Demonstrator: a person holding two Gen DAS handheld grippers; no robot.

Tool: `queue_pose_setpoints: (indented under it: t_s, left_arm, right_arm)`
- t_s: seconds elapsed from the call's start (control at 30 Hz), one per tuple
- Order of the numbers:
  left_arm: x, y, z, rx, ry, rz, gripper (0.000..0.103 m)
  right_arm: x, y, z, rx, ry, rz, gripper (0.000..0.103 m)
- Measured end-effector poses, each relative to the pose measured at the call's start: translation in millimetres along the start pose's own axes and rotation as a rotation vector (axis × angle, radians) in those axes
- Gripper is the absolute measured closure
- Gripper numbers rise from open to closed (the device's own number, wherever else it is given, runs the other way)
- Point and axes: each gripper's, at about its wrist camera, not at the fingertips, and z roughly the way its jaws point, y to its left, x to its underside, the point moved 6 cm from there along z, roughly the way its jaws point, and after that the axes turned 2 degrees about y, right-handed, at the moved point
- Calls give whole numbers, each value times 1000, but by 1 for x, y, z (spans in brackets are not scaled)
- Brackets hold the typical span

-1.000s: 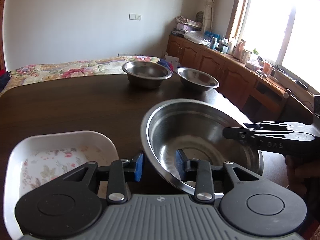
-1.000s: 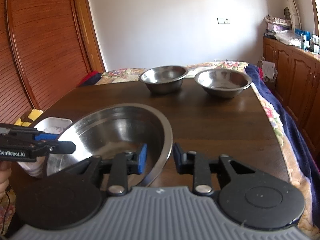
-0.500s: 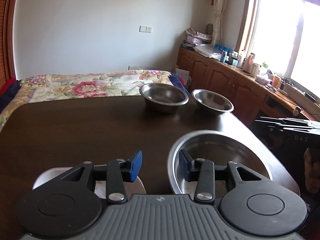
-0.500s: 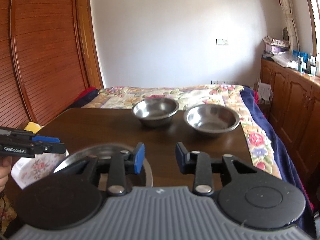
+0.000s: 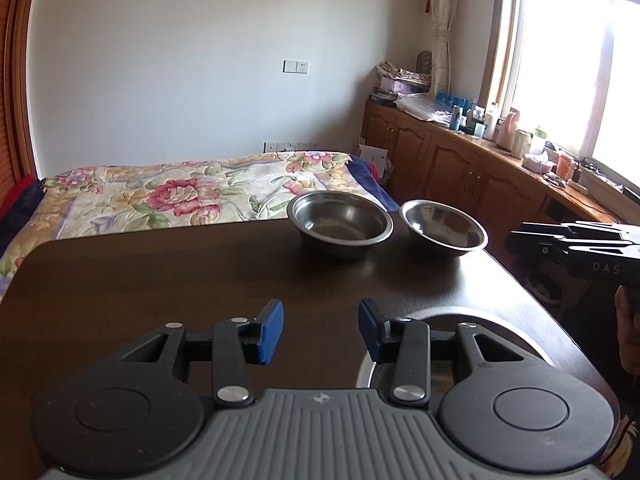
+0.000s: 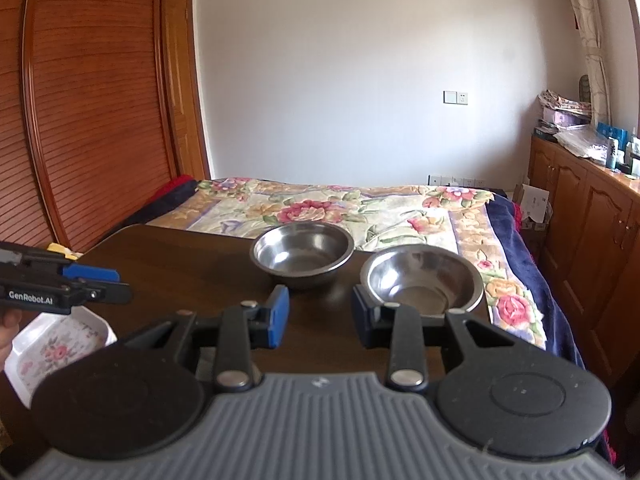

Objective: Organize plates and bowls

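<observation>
Both grippers were raised above the near edge of the dark wooden table (image 5: 160,280), neither holding anything. Left gripper (image 5: 320,330) had its blue pads spread apart with only bare tabletop showing between them, so released. Right gripper (image 6: 320,316) likewise gaped, nothing between its pads; in the left view it showed side-on at the far right, so its opening couldn't be read there.

Large steel bowl (image 5: 480,320) sat on the table at the near right, mostly hidden under the left gripper's body, only its rim arc showing. It appeared to rest flat, free of either gripper. White floral dish (image 6: 60,344) sat at the near left corner, below the left gripper as seen from the right view. The two looked well apart, though no single view showed both.

Two smaller steel bowls stayed at the far side of the table: deeper bowl (image 5: 340,224) on the left, shallower bowl (image 5: 444,226) just to its right, rims close or perhaps touching, couldn't tell. Floral bedspread (image 5: 180,188) lay beyond the table.

Judgement: the gaping pads and raised, level pose fit a pause between picks, with both cameras aimed at the far bowls. Likely next targets were those two, probably to nest into the large bowl since sizes step down. Steel rims are thin and slick, so a pinch over the rim wall would need firm closure.
</observation>
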Motion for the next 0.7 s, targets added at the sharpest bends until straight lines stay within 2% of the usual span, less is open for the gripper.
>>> queue_pose_setpoints:
  t_s: [0.7]
  left_arm:
    - [-40, -3, 56, -15, 16, 44, 57]
  right_arm:
    - [-18, -14, 60, -12, 65, -59, 67]
